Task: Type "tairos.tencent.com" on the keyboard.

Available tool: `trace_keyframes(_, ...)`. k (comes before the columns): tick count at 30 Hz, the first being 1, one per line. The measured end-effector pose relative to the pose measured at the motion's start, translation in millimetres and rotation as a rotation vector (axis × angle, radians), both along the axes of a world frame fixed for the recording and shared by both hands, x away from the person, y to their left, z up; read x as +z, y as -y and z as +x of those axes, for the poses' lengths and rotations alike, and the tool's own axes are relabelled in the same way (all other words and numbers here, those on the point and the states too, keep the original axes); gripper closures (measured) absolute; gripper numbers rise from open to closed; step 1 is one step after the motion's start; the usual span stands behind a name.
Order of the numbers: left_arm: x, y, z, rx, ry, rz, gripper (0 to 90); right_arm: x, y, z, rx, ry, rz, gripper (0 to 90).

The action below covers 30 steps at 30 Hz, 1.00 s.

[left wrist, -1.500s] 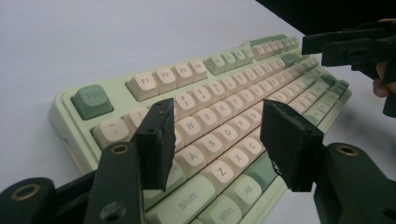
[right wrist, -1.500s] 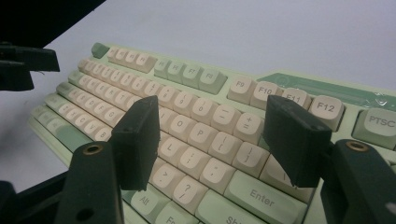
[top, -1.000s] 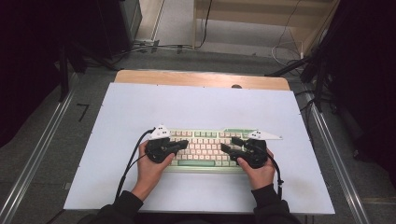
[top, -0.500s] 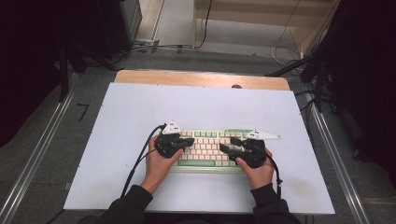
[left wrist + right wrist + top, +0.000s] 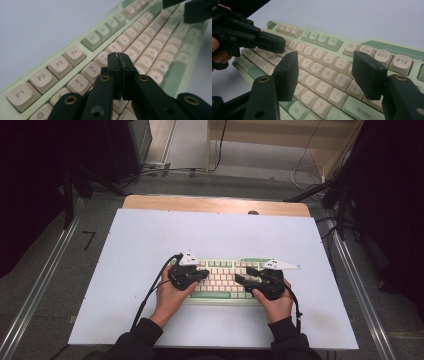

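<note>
Pale green keyboard (image 5: 222,280) with cream keys lies flat under both grippers, left gripper (image 5: 119,58) clamped tight on nothing over the number row, right gripper (image 5: 325,70) spread wide, empty, above the letters.

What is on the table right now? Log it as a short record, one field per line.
surface: white table top
object: pale green keyboard with cream keys, lying flat near the person's edge
left gripper: fingers shut with nothing between them, tips over the number row
right gripper: fingers open, over the keys near the Enter key
hands: one on each gripper, coming in from the near edge
contact with keys: cannot tell
</note>
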<state>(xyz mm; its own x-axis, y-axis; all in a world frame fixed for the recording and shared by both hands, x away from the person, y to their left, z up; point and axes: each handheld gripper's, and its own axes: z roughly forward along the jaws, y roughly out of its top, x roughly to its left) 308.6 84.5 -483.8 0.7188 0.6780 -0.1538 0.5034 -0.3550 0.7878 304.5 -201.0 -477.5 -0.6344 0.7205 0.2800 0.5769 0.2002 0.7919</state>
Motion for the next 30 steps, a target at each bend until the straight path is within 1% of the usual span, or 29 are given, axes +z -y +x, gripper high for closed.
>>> trace_keyframes(3, 9.1, -6.9, -2.8, 0.007, 0.008, -0.077, 81.9, 0.4, 0.7, 0.0, -0.002, -0.001, 0.003, 36.7)
trace_keyframes(5, 15.2, -12.9, -5.5, 0.02, 0.022, -0.116, 72.9, 0.2, 0.7, 0.2, -0.002, -0.001, 0.003, 36.7)
trace_keyframes(8, 19.3, -24.8, -7.5, 0.042, 0.02, -0.161, 60.9, 0.3, 0.5, 0.0, -0.001, -0.001, 0.001, 36.7)
trace_keyframes(10, 17.7, -32.6, -9.5, 0.055, 0.02, -0.18, 58.8, 0.0, 0.2, 0.0, -0.001, 0.0, -0.002, 36.7)
trace_keyframes(14, 9.2, -49.1, -14.7, 0.083, 0.02, -0.201, 55.0, -0.4, -0.6, -0.1, 0.001, -0.003, -0.002, 36.7)
trace_keyframes(16, 5.3, -56.3, -16.6, 0.101, 0.013, -0.214, 54.4, -1.1, -1.0, 0.3, 0.0, -0.005, -0.004, 36.7)
trace_keyframes(18, 4.9, -61.7, -17.8, 0.113, 0.013, -0.219, 53.0, -1.3, -1.3, 0.3, 0.0, -0.008, -0.006, 36.7)
trace_keyframes(19, 4.9, -64.3, -19.1, 0.118, 0.017, -0.228, 53.0, -1.3, -1.4, 0.3, 0.0, -0.007, -0.006, 36.7)
trace_keyframes(26, 4.2, -71.0, -22.4, 0.136, 0.022, -0.247, 52.9, -1.4, -1.7, -0.2, 0.006, -0.007, -0.01, 36.7)
trace_keyframes(30, 2.6, -70.0, -21.8, 0.138, 0.017, -0.232, 51.2, -1.1, -1.7, -0.3, 0.007, -0.006, -0.006, 36.7)
